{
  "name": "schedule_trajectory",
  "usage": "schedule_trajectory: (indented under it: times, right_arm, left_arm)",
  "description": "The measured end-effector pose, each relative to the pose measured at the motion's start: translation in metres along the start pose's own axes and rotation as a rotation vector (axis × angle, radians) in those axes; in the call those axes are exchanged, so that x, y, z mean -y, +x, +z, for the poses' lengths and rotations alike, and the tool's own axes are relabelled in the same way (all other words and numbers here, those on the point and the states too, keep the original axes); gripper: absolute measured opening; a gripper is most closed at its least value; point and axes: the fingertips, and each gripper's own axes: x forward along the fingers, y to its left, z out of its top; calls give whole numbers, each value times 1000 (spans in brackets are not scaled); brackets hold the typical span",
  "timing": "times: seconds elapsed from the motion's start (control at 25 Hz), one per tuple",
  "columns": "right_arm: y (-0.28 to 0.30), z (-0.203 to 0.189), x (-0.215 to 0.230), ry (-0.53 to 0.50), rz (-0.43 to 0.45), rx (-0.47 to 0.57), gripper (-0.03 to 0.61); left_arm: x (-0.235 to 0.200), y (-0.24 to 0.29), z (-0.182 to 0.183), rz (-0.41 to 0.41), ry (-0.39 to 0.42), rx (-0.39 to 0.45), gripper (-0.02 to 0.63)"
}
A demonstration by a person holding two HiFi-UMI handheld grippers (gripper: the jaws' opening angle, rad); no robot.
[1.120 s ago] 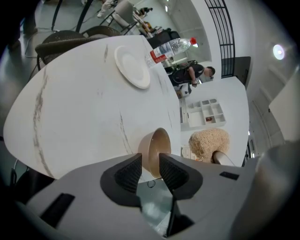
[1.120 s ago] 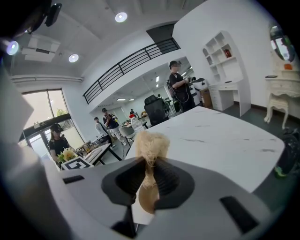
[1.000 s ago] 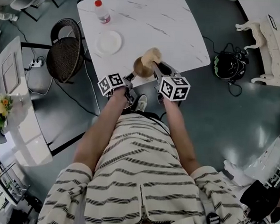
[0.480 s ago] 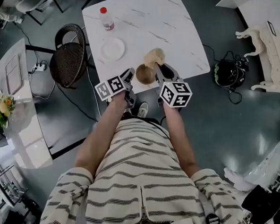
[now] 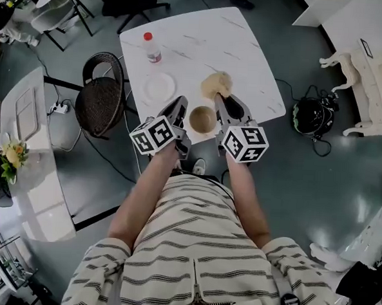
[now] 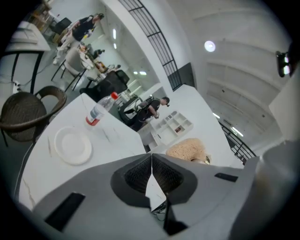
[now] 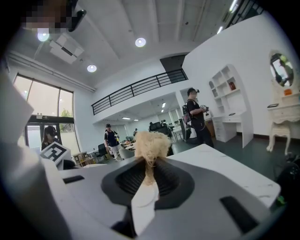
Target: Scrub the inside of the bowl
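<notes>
A brown bowl [image 5: 203, 119] stands upright near the front edge of the white marble table [image 5: 211, 34], between my two grippers. My right gripper [image 5: 219, 99] is shut on a tan fibrous scrubber [image 5: 216, 84], which hangs past the bowl's far rim, outside it. In the right gripper view the scrubber [image 7: 151, 140] sticks out from between the closed jaws of the right gripper [image 7: 150, 164]. My left gripper [image 5: 181, 104] sits just left of the bowl, jaws together with nothing between them. The left gripper view shows the left gripper [image 6: 151, 157] and the scrubber [image 6: 187, 149]; the bowl is hidden there.
A white plate [image 5: 160, 87] and a red-capped bottle [image 5: 151, 47] stand on the table's left side. A dark wicker chair [image 5: 102, 98] stands left of the table. A black bag with cables [image 5: 312, 116] lies on the floor to the right.
The scrubber has moved off the bowl's rim to a spot beyond its far side. Both grippers now flank the bowl, which shows its whole opening.
</notes>
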Motion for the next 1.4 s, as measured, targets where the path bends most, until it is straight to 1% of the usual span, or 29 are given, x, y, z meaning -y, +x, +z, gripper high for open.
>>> schedule_trajectory:
  times: [0.12,0.32,0.6,0.76,0.96,1.4]
  right_arm:
    - [-3,16,-6,-12,0,33,60]
    - [-4,40,-12,-34,-9,85,60]
    - [-6,78,-26,-93,-11,155,61]
    - [-10,94,-33,-134,-11,196,61]
    - [-13,107,-36,-162,-21,227,61]
    - [-25,128,-51,-259,-35,287,61]
  left_arm:
    - [20,-7,20,-16,113,51,5]
    - [52,-16,44,-56,281,105,5]
    - [93,-24,71,-69,512,179,3]
    - [110,-28,78,-83,591,195,4]
    - [131,-32,89,-82,690,239,5]
    - [153,-53,109,-17,817,368,5]
